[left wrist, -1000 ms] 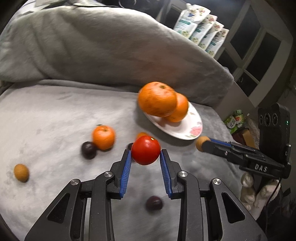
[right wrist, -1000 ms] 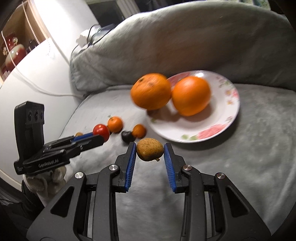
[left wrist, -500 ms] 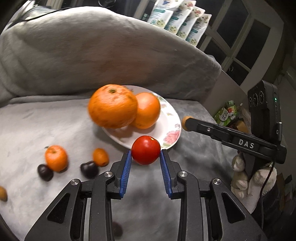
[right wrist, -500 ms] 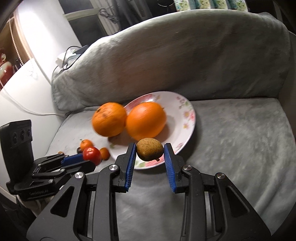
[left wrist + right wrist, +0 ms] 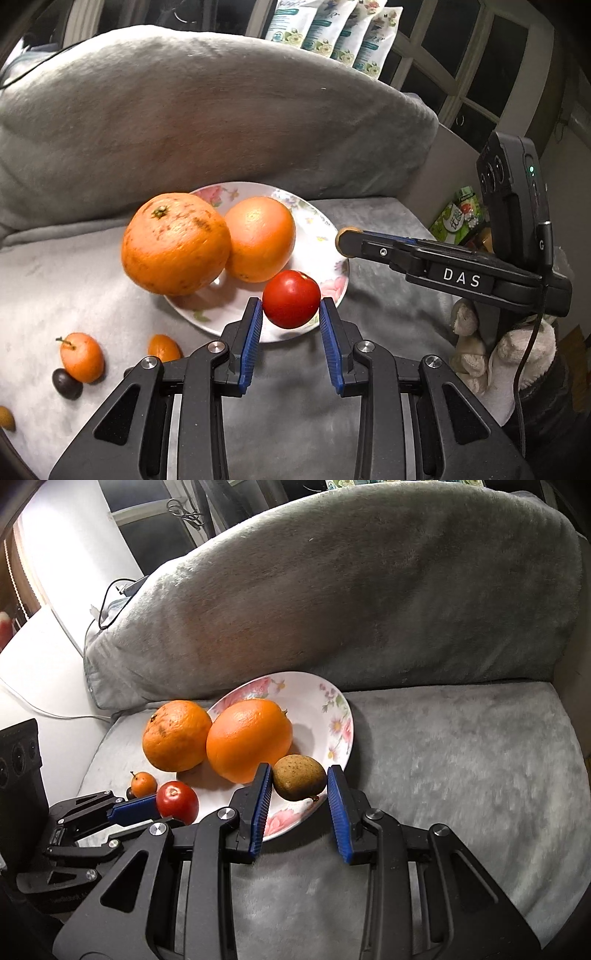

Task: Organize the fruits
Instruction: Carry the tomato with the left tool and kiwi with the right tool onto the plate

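My left gripper [image 5: 291,317] is shut on a red tomato [image 5: 291,298] and holds it over the near rim of the floral plate [image 5: 321,225]. My right gripper [image 5: 300,794] is shut on a brown kiwi [image 5: 299,777], held over the plate's [image 5: 325,701] near right edge. A smooth orange [image 5: 260,238] sits on the plate. A larger speckled orange [image 5: 173,243] leans on the plate's left rim. The right gripper also shows in the left wrist view [image 5: 347,240], and the left gripper with the tomato [image 5: 176,801] shows in the right wrist view.
A small orange fruit [image 5: 82,356], a kumquat [image 5: 163,348], a dark plum [image 5: 66,384] and a brown fruit [image 5: 5,417] lie on the grey blanket left of the plate. A grey cushion [image 5: 207,110] rises behind. The sofa edge drops off at right.
Both grippers have moved toward the plate with their fruits still held; the tomato and kiwi now hang over its near rim. The loose fruits on the blanket have not moved.
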